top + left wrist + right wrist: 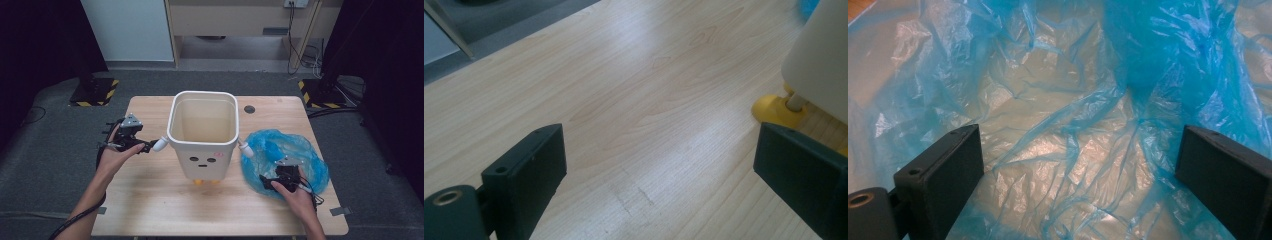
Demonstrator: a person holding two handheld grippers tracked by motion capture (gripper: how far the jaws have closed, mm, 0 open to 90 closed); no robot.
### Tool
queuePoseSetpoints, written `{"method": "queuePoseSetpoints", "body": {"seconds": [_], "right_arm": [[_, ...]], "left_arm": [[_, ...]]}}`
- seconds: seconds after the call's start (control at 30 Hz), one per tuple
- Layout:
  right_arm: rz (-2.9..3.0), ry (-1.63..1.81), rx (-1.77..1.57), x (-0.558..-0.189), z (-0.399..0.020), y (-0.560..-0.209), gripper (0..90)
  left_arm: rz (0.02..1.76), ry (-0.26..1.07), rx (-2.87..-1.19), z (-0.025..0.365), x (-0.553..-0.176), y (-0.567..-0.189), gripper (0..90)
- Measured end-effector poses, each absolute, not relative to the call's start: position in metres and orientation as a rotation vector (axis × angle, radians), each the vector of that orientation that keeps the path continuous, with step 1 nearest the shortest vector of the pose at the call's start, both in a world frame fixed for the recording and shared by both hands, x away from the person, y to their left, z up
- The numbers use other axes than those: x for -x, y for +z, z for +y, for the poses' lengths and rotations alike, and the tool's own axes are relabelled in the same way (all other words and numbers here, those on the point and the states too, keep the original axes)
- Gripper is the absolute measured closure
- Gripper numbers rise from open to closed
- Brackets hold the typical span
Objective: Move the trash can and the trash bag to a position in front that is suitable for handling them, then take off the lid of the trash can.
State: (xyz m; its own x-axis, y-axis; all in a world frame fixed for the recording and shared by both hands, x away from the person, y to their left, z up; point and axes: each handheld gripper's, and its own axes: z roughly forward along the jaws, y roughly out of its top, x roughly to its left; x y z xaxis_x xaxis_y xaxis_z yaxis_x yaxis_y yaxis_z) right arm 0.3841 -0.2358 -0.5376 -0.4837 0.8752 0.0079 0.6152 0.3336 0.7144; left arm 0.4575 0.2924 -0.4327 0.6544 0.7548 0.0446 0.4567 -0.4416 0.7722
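While the person's left hand (112, 155) holds the left gripper (150, 146) low over the wooden table (150, 200), its jaws stand wide apart w/ nothing between them, tips just beside the little white arm on the bin's side. Mid-table sits the white bin (202, 132), upright, face printed on front, yellow feet (774, 109) on the wood. Over on the right, the blue plastic bag (1068, 125) lies crumpled flat next to the bin; the right gripper (267, 182) hovers on it, jaws spread, gripping nothing.
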Motion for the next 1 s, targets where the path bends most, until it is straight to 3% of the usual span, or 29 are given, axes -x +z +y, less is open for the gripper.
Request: {"method": "queuePoseSetpoints", "body": {"seconds": [0.73,1.0], "right_arm": [[2.225,0.941,-1.317,-0.384,-0.236,-0.538,5.2],[2.225,0.941,-1.317,-0.384,-0.236,-0.538,5.2]], "left_arm": [[0.923,0.534,-2.055,0.303,-0.463,-0.369,6.4],[0.876,0.527,-2.017,0.294,-0.451,-0.329,6.6]]}}
